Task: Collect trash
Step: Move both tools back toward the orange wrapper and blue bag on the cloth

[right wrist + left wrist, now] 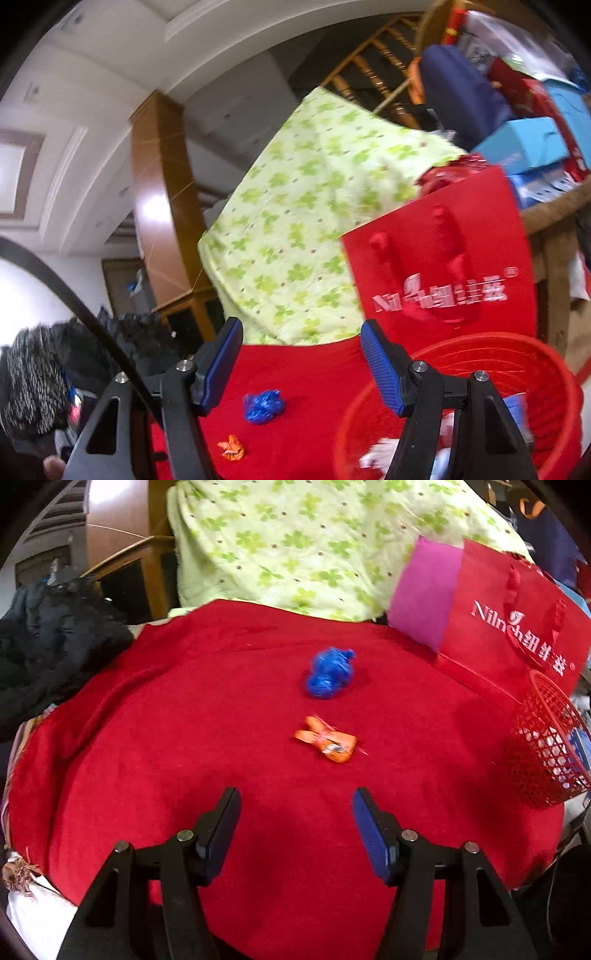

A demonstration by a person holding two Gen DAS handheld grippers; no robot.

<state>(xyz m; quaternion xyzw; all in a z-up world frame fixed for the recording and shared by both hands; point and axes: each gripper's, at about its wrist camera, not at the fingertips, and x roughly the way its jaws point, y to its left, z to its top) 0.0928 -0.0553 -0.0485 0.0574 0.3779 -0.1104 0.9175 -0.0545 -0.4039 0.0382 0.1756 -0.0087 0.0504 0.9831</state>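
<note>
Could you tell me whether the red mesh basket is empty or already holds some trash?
Not empty: white and blue scraps lie inside the red mesh basket, visible over its rim and through its side.

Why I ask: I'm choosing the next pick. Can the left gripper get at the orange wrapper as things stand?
Probably yes. The left gripper is open and empty, and the orange wrapper lies just ahead on bare red cloth, apart from the blue wad.

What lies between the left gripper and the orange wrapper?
Only bare red cloth separates the left gripper from the orange wrapper, shown in the left wrist view.
</note>
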